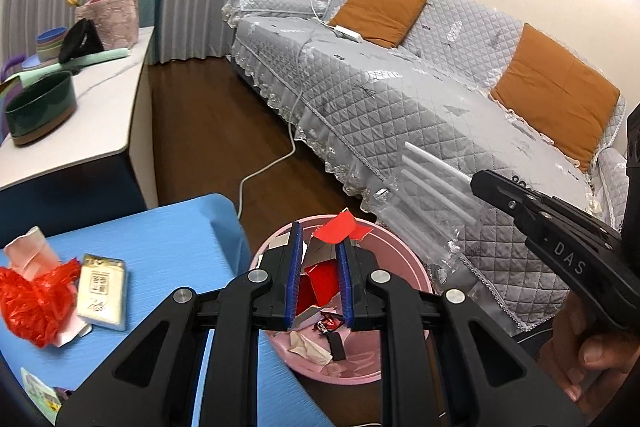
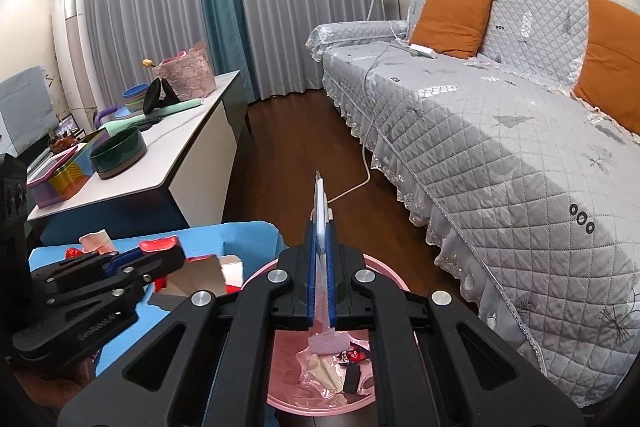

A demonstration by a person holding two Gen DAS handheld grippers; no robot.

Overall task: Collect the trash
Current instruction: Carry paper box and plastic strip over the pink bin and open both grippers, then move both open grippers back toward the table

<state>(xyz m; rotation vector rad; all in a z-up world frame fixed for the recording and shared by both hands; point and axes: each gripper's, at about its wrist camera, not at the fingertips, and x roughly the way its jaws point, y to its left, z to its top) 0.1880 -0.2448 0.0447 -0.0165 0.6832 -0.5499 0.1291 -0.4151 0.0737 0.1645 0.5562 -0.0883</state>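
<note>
The left gripper (image 1: 318,283) has its blue fingers (image 1: 295,279) squeezed on a red and white box (image 1: 320,273). A red flap of the box sticks up past the tips. The box hangs right over the pink bin (image 1: 404,259).

The right gripper (image 2: 320,269) has its fingers (image 2: 311,267) pressed tight on a clear wrapper (image 2: 320,203). From its own camera the wrapper looks like a thin edge standing up between the pads. From the left camera the same wrapper (image 1: 432,203) is a see-through sheet with white sticks inside, hanging in front of the sofa, just right of the bin. A hand (image 1: 588,359) holds this gripper (image 1: 478,181) at the right edge.

The bin (image 2: 384,267) sits on the floor under both grippers. Inside it lie a red candy wrapper (image 2: 352,357), a black bit and some pale paper scraps.

To the left of the bin is a blue surface (image 1: 160,239). On it, well apart from the bin, lie a red plastic bag (image 1: 36,299), a white pack (image 1: 102,291) touching the bag, and a pink paper (image 1: 28,251) at the far side of the bag.

Farther left is a white surface (image 1: 104,115) with a green bowl (image 1: 40,111). On the right is a gray sofa (image 1: 400,95) with orange pillows (image 1: 378,13). A white cord (image 1: 272,163) runs from the sofa down to the brown floor (image 1: 220,147).
</note>
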